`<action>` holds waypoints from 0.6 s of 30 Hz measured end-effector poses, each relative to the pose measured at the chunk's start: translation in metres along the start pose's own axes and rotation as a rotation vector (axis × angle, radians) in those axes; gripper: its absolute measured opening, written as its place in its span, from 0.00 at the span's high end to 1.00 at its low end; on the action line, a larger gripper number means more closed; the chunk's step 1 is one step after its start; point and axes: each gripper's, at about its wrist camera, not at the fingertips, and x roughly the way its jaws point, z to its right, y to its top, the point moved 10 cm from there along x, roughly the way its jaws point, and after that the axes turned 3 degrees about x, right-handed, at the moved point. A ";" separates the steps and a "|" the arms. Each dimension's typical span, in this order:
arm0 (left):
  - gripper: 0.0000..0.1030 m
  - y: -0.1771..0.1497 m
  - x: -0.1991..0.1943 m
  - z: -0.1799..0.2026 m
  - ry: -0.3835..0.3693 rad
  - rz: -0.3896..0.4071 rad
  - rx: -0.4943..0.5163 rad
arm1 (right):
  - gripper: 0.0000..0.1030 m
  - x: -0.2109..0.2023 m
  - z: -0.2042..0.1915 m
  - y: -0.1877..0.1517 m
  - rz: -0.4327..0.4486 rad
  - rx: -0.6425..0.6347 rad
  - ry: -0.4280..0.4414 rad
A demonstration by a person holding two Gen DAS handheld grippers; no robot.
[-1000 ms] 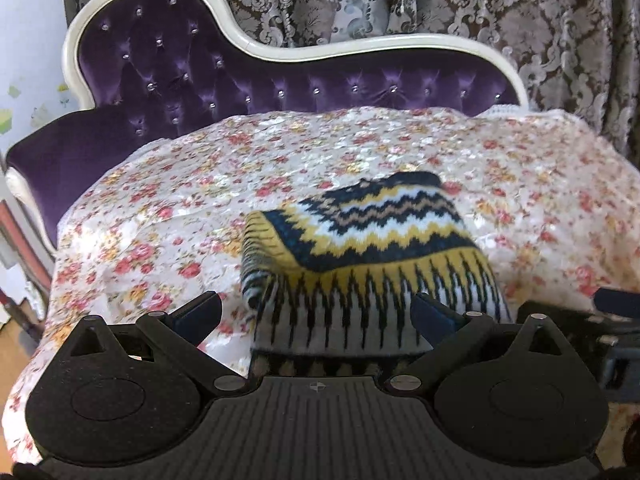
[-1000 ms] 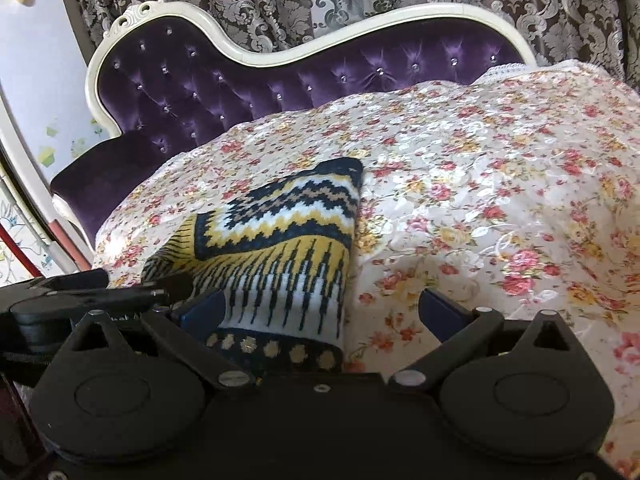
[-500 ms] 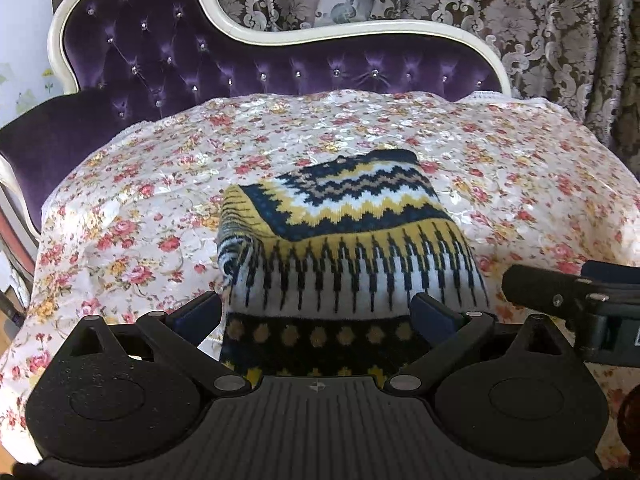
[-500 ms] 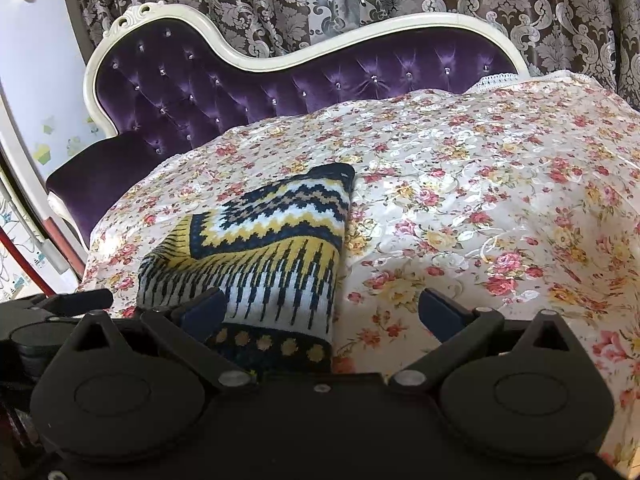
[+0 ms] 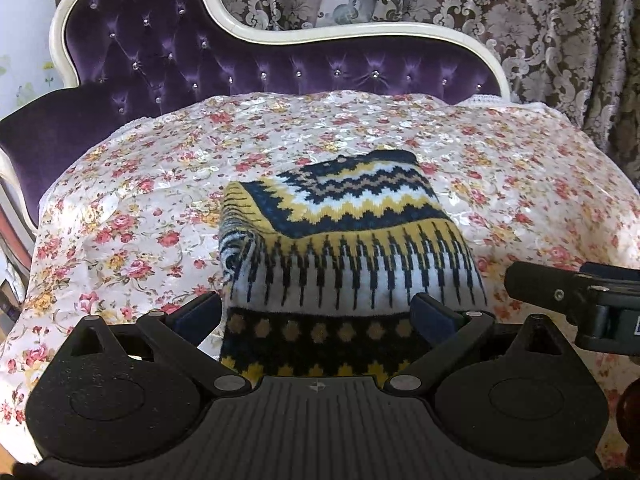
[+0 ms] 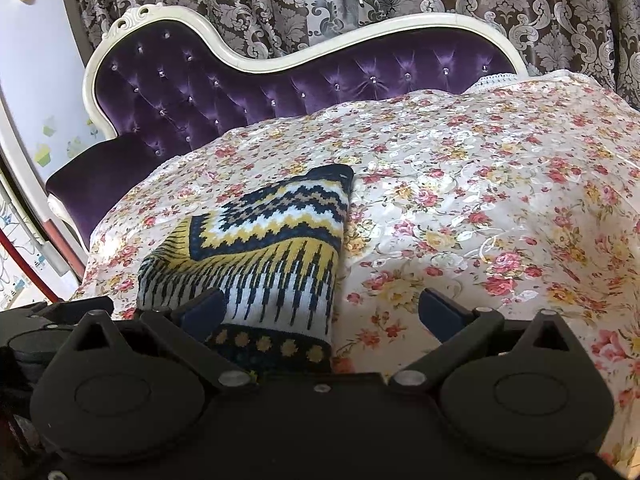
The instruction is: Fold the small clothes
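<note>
A folded knit sweater (image 5: pixel 344 248) with navy, yellow and white zigzag bands lies on the floral bedspread (image 5: pixel 132 208). It also shows in the right wrist view (image 6: pixel 264 248), left of centre. My left gripper (image 5: pixel 316 312) is open and empty, its fingers on either side of the sweater's near edge and above it. My right gripper (image 6: pixel 320 312) is open and empty, over the sweater's right near corner. The right gripper's body shows at the right edge of the left wrist view (image 5: pixel 576 296).
A purple tufted headboard (image 5: pixel 256 68) with a cream frame stands behind the bedspread. Patterned brown curtains (image 5: pixel 520 12) hang at the back. The bedspread (image 6: pixel 500 220) stretches to the right of the sweater. The bed's left edge drops off by a wall (image 6: pixel 36 92).
Both grippers have pulled back and risen slightly from the sweater. More of its near dotted band shows now. The sweater lies as it did.
</note>
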 end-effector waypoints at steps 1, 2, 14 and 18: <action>0.01 0.001 0.000 -0.001 0.002 0.001 0.001 | 0.00 0.000 0.000 0.000 0.000 0.001 -0.001; 0.01 0.001 0.000 -0.002 0.004 0.002 0.001 | 0.00 0.000 0.001 0.000 0.000 0.001 -0.001; 0.01 -0.004 0.001 -0.004 -0.007 -0.008 -0.001 | 0.00 0.000 0.002 0.001 -0.001 0.003 -0.008; 0.01 -0.005 0.002 -0.003 -0.013 -0.009 -0.002 | 0.00 0.000 -0.001 0.001 -0.001 -0.005 -0.007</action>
